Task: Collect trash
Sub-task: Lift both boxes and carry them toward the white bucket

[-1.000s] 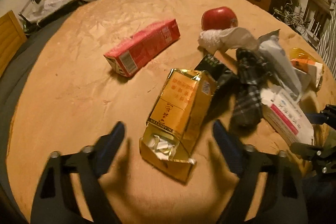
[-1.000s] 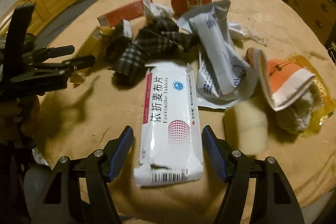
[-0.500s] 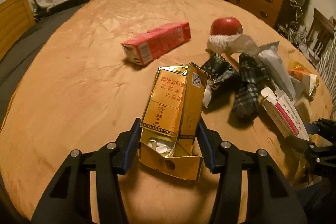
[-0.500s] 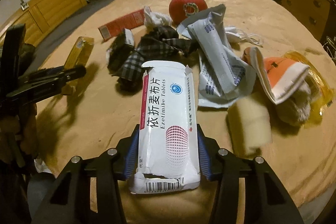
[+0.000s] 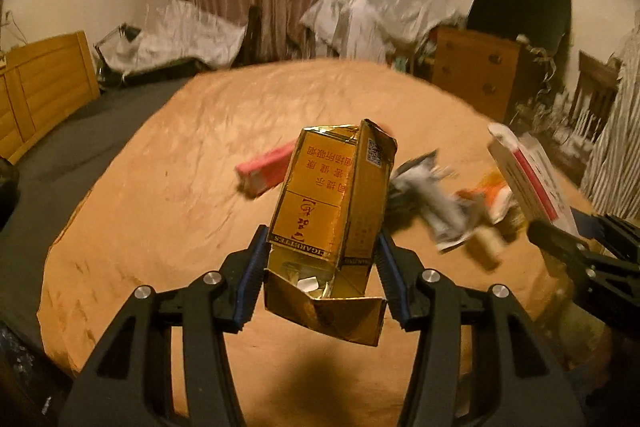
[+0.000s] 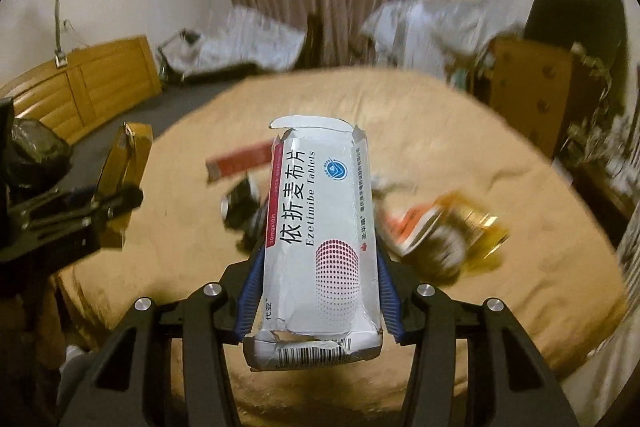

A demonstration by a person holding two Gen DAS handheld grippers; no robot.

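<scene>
Each hand-held gripper (image 5: 320,279) (image 6: 318,297) has matte black angular arms, blue ribbed finger pads and silver screw heads.

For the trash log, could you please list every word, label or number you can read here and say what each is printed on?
"依折麦布片" on the white tablet box.
"Ezetimibe Tablets": same box.
"代亚": same box, lower left corner.
"CIGARETTES", upside down, on the gold cigarette carton.
Unreadable: the white box's barcode digits and side print, the carton's Chinese print, the red box.

Dim, warm yellow light tints everything I see. My two held boxes stay sharp, but the table (image 5: 160,211) and the clutter behind smear with motion blur. A soft shadow pools beneath each box. Fisheye bends the walls, and the corners go black.
</scene>
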